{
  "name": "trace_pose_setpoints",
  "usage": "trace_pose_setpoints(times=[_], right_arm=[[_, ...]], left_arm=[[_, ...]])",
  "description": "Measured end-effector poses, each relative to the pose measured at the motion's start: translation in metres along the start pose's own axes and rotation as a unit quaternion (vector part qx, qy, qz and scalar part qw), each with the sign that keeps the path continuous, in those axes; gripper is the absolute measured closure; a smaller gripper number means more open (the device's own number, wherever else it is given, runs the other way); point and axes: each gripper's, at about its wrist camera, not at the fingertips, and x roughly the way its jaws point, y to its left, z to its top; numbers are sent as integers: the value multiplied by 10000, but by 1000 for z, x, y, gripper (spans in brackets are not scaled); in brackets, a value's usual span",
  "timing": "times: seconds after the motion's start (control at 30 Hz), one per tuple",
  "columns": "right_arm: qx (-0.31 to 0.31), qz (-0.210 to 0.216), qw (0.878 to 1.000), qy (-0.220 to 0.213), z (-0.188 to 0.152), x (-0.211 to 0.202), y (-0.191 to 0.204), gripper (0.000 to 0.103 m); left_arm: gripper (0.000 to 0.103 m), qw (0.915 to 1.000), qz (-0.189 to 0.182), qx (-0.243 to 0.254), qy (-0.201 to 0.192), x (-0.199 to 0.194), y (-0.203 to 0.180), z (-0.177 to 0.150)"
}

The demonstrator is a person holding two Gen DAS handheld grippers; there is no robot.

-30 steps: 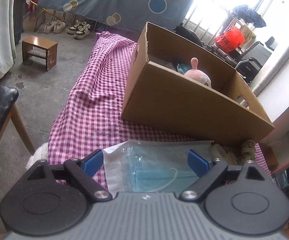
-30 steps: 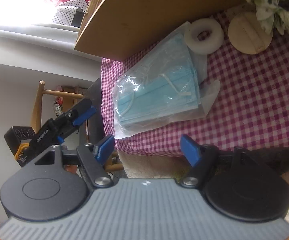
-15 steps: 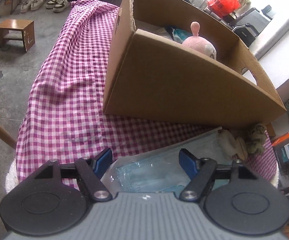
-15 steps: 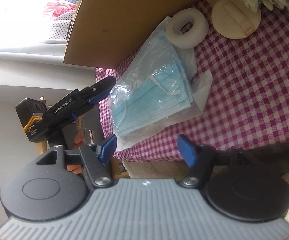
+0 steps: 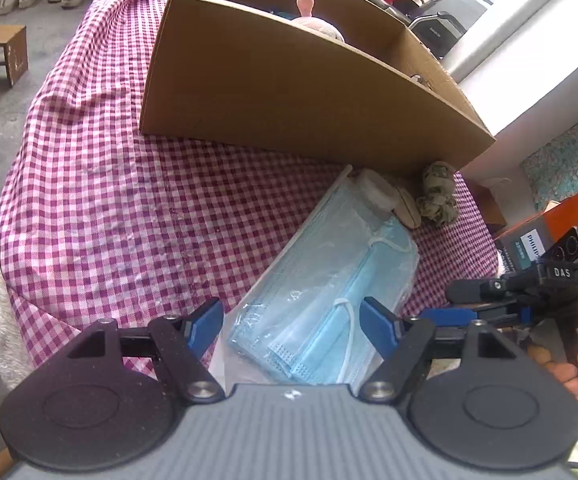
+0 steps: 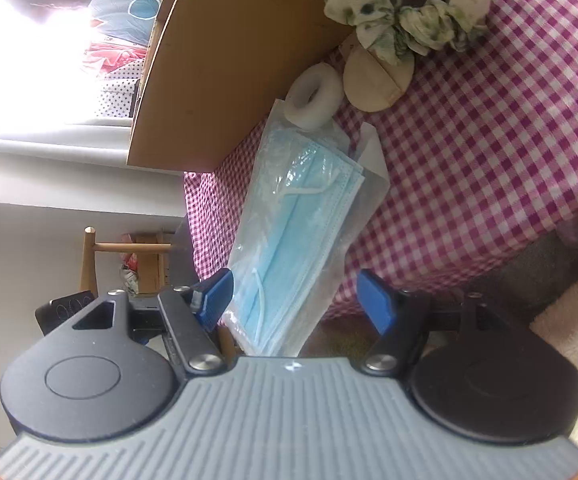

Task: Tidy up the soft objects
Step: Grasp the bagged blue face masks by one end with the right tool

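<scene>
**Both grippers at the pack of face masks**

On my left wrist feed the left gripper [image 5: 291,320] stands spread, its jaws having narrowed a moment ago, with the near end of the pack of face masks [image 5: 329,276] lying between the blue pads, neither of which presses on it. The pack runs from bottom centre up toward the right, over the checked cloth [image 5: 129,208]. Its far end touches a white foam ring [image 5: 377,194], with a tan round pad [image 5: 409,210] and a floral scrunchie [image 5: 437,196] just beside. Behind them, across the upper frame, sits the cardboard box [image 5: 297,96], a pink plush toy [image 5: 313,16] peeking over its rim.

On my right wrist feed the right gripper [image 6: 293,300] is also spread, the pack's lower end between its pads, apparently untouched. At that feed's left pad I see another blue fingertip [image 6: 199,298].
</scene>
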Motion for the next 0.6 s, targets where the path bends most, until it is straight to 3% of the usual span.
trace_pose_setpoints(times=[0.2, 0.33, 0.47, 0.6], right_arm=[[511, 150, 9981, 305, -17, 5, -27, 34], [789, 393, 9954, 368, -23, 22, -38, 34], [976, 701, 9922, 322, -26, 37, -43, 36], [1115, 1043, 9879, 268, -28, 42, -51, 57]], left_arm=[[30, 9972, 531, 536, 3, 22, -21, 20], [32, 9948, 602, 805, 161, 35, -34, 25], [35, 9948, 447, 851, 335, 41, -40, 27], [48, 9969, 79, 561, 540, 38, -35, 29]])
